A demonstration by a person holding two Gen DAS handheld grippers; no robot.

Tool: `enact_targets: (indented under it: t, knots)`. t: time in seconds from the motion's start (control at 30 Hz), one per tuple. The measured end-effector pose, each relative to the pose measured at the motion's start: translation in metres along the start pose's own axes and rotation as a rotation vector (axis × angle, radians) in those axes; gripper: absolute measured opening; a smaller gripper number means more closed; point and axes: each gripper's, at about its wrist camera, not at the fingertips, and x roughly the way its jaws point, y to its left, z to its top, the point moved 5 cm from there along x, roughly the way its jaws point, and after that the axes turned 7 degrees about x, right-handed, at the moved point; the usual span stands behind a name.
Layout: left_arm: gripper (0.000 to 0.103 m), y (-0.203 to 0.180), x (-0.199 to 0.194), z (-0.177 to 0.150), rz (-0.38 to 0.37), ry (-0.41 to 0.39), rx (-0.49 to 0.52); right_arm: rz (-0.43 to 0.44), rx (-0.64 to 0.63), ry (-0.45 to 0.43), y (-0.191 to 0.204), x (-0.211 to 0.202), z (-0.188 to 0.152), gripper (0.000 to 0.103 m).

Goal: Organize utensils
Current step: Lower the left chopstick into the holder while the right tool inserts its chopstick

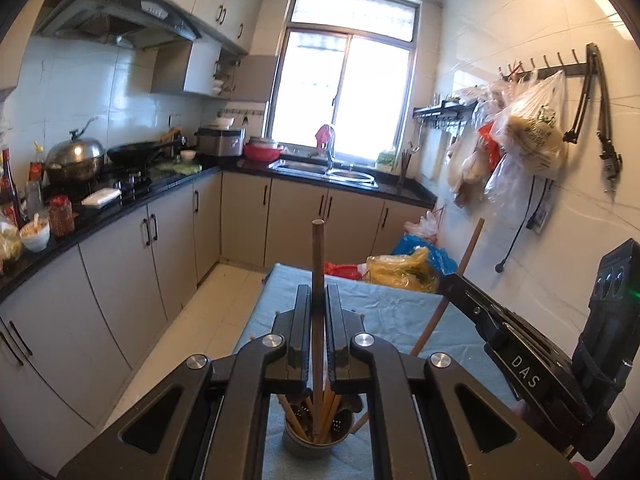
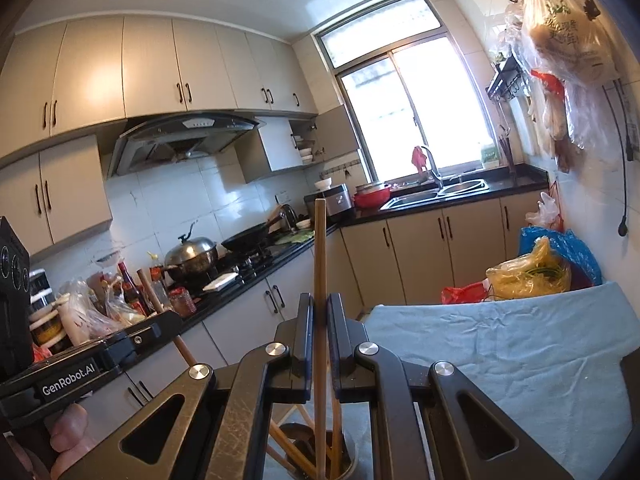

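Chopsticks, wooden: several stand bundled in a grey metal utensil cup (image 1: 318, 438) on the blue cloth (image 1: 392, 308) covering the desk, below and behind the fingertips in both wrist views.

Left gripper (image 1: 318, 292): fingers pressed nearly together, pinching one dark brown chopstick (image 1: 318, 264). The stick stands upright between the fingers, its blunt top well above the fingertips, its lower end down in the cup among the others.

Right gripper (image 2: 319, 302): fingers likewise closed onto one lighter wooden chopstick (image 2: 320, 248), upright, top end above the fingertips, lower end in the same cup (image 2: 348, 468).

Cross views: from the left wrist, the right gripper body sits to the right of the fingers, with its chopstick (image 1: 460, 276) slanting. From the right wrist, the left gripper body sits to the left, marked "GenRobot.AI", with the person's hand (image 2: 66, 430) under it.

Surroundings: black counter (image 1: 120, 204) with pot and wok left of the fingers; yellow bag (image 1: 404, 270) beyond the cloth, right of the fingers.
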Motion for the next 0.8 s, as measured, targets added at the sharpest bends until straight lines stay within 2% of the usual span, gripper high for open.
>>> enact_targets:
  t: [0.33,0.8]
  knots:
    - [0.006,0.007,0.033,-0.036,-0.021,0.08,-0.004,-0.034,-0.047,0.036,-0.007,0.032,-0.028,0.007]
    - [0.006,0.006,0.041,-0.065,-0.015,0.117,0.01,-0.049,-0.067,0.097,-0.017,0.042,-0.059,0.007]
